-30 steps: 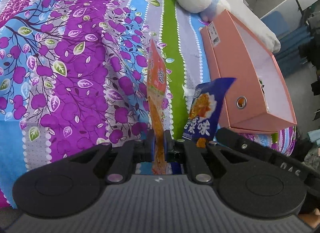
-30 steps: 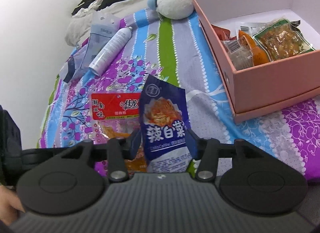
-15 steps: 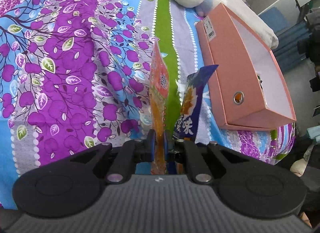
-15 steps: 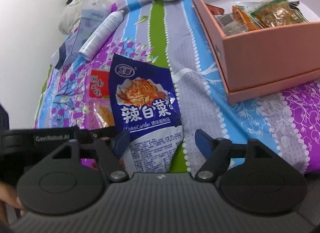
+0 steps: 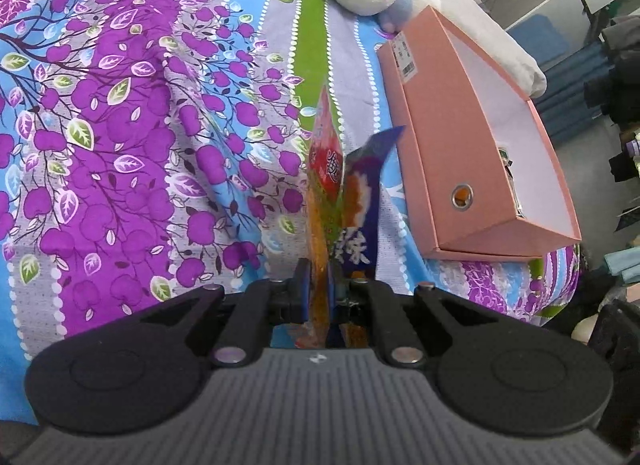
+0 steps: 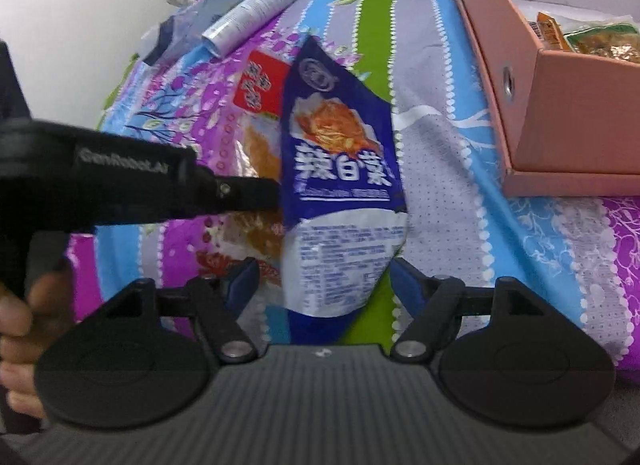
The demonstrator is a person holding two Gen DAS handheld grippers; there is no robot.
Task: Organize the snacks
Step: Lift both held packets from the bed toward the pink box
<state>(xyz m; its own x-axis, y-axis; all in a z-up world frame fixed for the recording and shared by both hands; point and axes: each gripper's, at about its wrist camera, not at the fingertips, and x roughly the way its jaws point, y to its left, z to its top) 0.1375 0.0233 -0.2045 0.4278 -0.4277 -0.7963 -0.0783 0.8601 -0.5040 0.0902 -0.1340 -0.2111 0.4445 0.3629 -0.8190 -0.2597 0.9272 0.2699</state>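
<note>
While the left gripper stays clamped on both packets, the right gripper, jaws just opened and apart around the blue packet, should regrip squarely before the box.

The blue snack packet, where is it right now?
In the right wrist view the blue snack packet stands between the open right tongs, left of the pink cardboard box.

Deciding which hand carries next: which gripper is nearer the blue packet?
Right. The blue packet stands between the right gripper's open fingers, untouched. The left gripper is beside it, clamped on the orange packet.
</note>
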